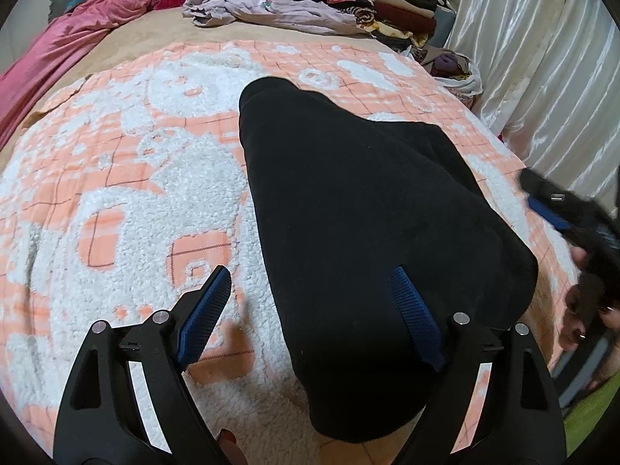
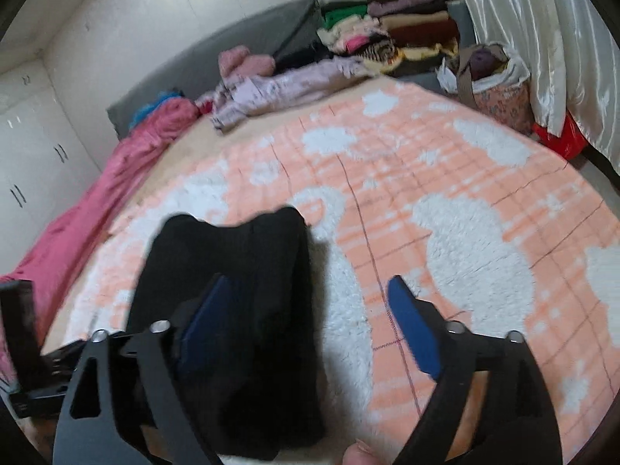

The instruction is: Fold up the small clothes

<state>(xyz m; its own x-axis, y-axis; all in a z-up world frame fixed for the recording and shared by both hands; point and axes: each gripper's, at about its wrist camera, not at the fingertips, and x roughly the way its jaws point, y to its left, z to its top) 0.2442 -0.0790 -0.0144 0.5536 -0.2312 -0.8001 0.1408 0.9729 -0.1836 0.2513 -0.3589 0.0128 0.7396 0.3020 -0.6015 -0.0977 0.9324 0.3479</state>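
Folded black fleece garment (image 1: 372, 255) lies flat on the peach-and-white fluffy blanket (image 1: 128, 178), just ahead of both tools. Left gripper (image 1: 310, 310) has jaws apart, one pad over the cloth and one over blanket, gripping nothing, probably poised for the next fold. Right gripper (image 2: 306, 325) is also spread wide and empty, the garment under its left finger. Only the right view shows the white cupboards (image 2: 27, 162) and red bag (image 2: 562, 137); the left view shows the right tool from outside.
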